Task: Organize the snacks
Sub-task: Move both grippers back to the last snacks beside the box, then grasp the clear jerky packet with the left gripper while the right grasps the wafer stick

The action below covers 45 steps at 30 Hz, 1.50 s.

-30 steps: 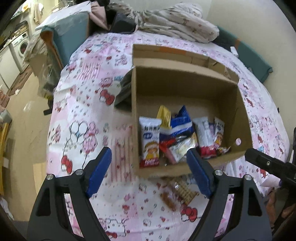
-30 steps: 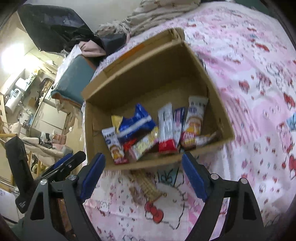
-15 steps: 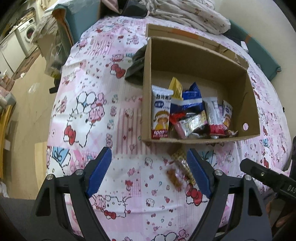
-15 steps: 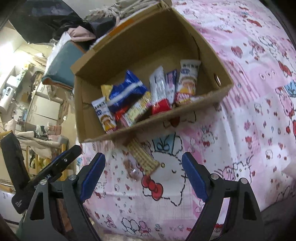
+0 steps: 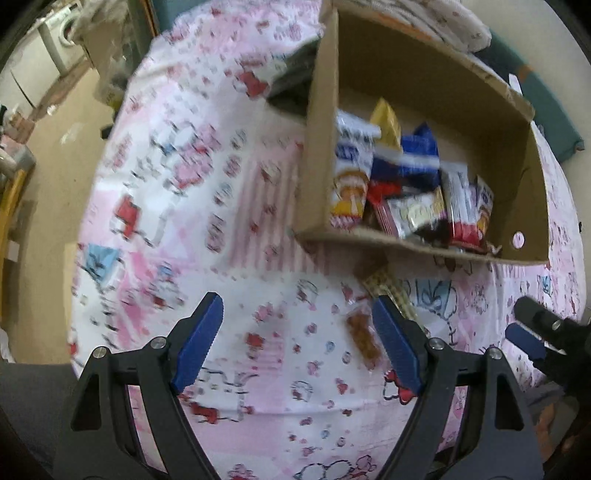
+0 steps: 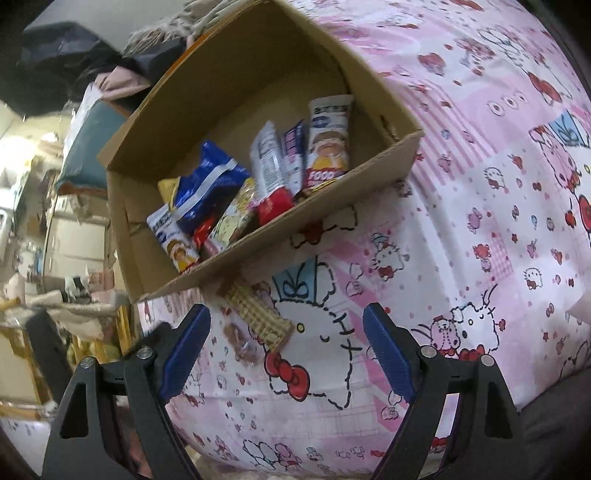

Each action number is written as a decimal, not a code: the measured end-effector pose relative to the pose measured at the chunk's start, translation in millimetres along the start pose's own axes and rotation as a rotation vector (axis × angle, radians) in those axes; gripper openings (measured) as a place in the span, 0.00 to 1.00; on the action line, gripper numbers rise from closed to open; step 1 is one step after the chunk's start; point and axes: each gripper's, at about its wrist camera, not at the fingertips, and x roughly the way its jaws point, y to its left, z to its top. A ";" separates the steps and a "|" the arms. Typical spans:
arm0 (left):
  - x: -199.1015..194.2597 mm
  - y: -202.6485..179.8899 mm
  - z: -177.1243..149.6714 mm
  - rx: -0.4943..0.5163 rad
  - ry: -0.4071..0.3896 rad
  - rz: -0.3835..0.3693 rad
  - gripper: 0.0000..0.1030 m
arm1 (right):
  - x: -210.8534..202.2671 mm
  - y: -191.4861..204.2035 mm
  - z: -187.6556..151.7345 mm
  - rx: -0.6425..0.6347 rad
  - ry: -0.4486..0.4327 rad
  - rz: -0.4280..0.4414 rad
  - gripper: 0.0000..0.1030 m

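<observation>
An open cardboard box [image 5: 321, 147] [image 6: 369, 177] sits on a pink cartoon-print bedsheet and holds several snack packs [image 5: 406, 184] [image 6: 266, 173] standing along its near wall. Two loose snacks lie on the sheet in front of the box: a checked wafer pack [image 5: 391, 291] [image 6: 258, 314] and a small clear pack of brown pieces [image 5: 364, 338] [image 6: 240, 341]. My left gripper [image 5: 299, 347] is open and empty above the sheet, left of the loose snacks. My right gripper [image 6: 286, 350] is open and empty, just short of the loose snacks; it also shows at the right edge of the left wrist view [image 5: 535, 332].
A dark flat object [image 5: 295, 77] lies against the box's left side. Crumpled bedding [image 5: 461, 26] and a teal cushion [image 5: 554, 110] lie behind the box. The bed edge drops to the floor [image 5: 48, 184] on the left, with furniture [image 6: 66, 229] beyond.
Both grippers have pulled back and lowered toward the near bed edge; the box now sits farther up in both views. Both stay open and empty. The snacks have not moved.
</observation>
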 end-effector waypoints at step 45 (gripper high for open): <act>-18.6 17.4 -24.1 0.099 0.011 0.151 0.13 | 122.8 102.3 -51.0 -0.774 0.162 -0.318 0.68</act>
